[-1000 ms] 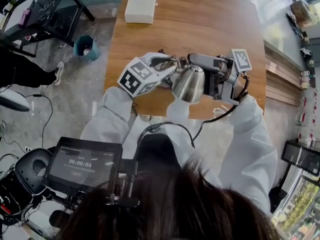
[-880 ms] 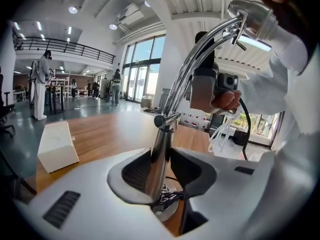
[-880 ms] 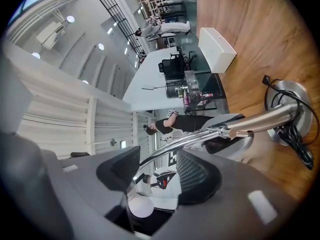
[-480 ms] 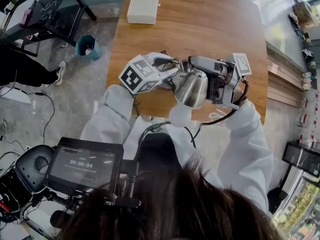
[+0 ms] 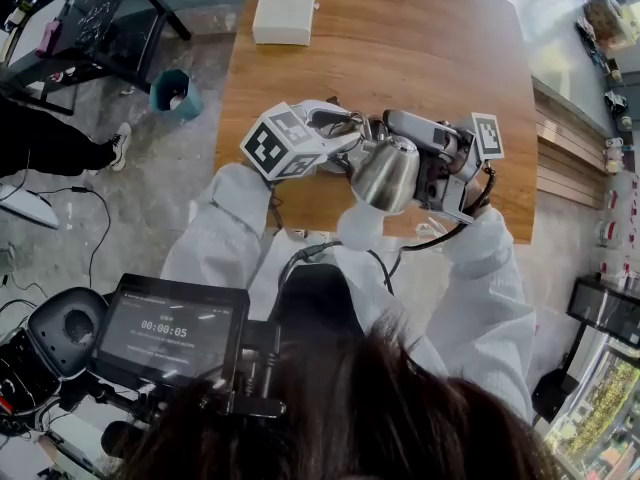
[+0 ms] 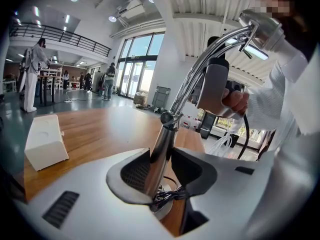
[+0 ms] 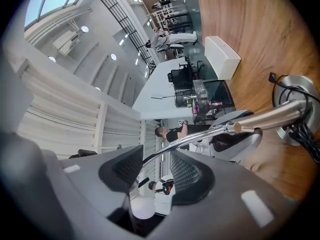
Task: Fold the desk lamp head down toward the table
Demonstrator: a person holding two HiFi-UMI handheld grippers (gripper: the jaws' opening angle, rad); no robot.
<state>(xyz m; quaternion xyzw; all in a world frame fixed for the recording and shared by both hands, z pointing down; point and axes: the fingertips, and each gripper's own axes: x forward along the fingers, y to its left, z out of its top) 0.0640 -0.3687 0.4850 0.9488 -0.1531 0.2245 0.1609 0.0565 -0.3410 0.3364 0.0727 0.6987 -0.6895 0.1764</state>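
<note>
Lamp head (image 5: 385, 173), a chrome dome, hangs over the near edge of the wooden table (image 5: 400, 38), mouth turned toward my chest, wedged between my two tools. My left gripper (image 6: 161, 159) has its jaws clamped on the lamp's tapered stem (image 6: 165, 134) just above the round base (image 7: 295, 91), one pad against each side. A tangle of black cord (image 6: 167, 201) bunches at the foot of the stem, right under those pads. My right gripper (image 7: 156, 161) points upward, and its jaws are closing with the lamp's thin curved arm (image 7: 200, 136) running between them; I see a gap on both sides, so the pads do not press on it. From the left gripper view, my hand (image 6: 235, 101) on the right tool's handle covers part of that arm. Farther up the table a white box (image 5: 285, 6) lies well apart from the lamp. On the floor to the left stands a teal bin (image 5: 172, 93).
</note>
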